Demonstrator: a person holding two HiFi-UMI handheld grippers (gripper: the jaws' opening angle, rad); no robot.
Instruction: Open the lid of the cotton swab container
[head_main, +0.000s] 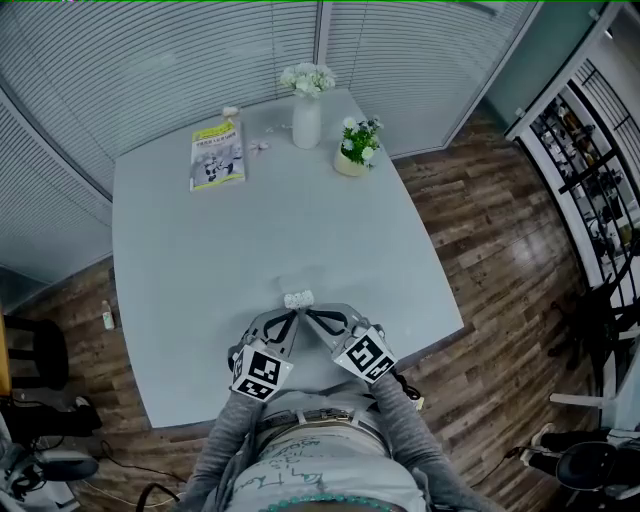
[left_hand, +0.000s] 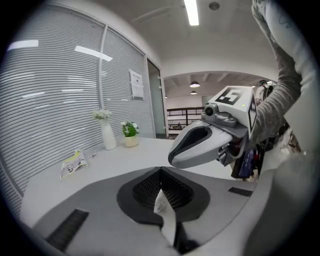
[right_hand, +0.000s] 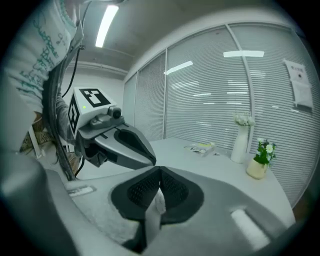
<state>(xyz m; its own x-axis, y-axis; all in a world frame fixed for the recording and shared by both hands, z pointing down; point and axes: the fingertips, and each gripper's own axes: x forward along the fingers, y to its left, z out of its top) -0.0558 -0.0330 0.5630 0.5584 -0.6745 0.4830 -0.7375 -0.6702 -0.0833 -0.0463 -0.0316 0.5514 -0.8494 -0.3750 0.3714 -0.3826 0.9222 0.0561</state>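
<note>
The cotton swab container (head_main: 298, 299), a small white thing, sits low over the pale grey table (head_main: 190, 290). It is well apart from the white vase (head_main: 306, 122) and almost straight out from it toward the person, near the table's edge on that side.

The left gripper (head_main: 291, 316) and the right gripper (head_main: 311, 316) come in from the side away from the vase, and their tips meet at the container in a narrow V. The left gripper's jaws are pressed together, and in its own view a thin white piece of the container is pinched between the dark ribbed pads. The right gripper's jaws are likewise fully closed, with a white piece clamped between its pads. It may be the lid edge, but the view is too close and the piece too small to tell lid from body. Each gripper's view shows the other gripper just beside it, marker cube upward. The person's grey sleeves (head_main: 225, 440) run back from both grippers.

The vase holds white flowers. A small potted plant (head_main: 356, 146) with white blossoms stands just beside it, to its right and slightly nearer the person. A yellow-green booklet (head_main: 217, 155) lies flat to the vase's left. Between booklet and vase are a few tiny pale bits (head_main: 258, 146), too small to name. Window blinds (head_main: 150, 60) rise behind the vase.
</note>
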